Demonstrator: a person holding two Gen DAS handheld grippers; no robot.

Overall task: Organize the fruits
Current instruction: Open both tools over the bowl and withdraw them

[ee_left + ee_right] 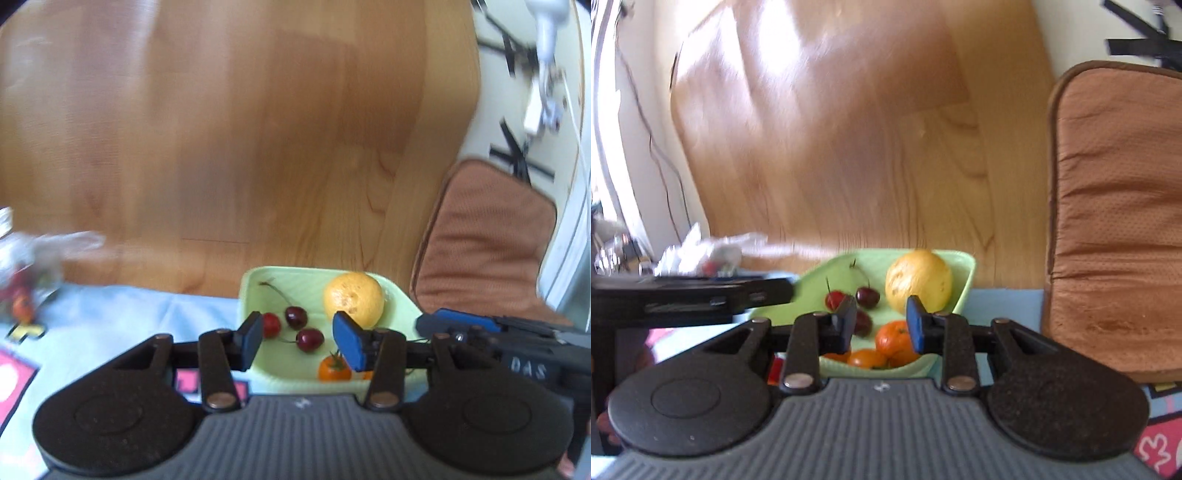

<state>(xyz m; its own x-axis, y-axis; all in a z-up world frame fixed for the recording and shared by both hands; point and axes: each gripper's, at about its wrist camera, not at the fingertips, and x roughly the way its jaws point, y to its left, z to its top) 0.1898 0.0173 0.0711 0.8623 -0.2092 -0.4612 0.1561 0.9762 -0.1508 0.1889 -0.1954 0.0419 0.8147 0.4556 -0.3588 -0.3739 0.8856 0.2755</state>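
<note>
While both grippers hung spread and empty over the green tray point(255, 280), the cherries point(295, 317) lay mid-frame — straight between the left gripper point(299, 341) pads — nearer than the right gripper point(881, 325).

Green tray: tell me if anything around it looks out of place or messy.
Fruit sits tidily inside the green tray: yellow citrus, cherries, small orange tomatoes. The odd spot is a crumpled clear plastic bag lying to the tray's left with some red fruit apparently inside, blurred.
</note>
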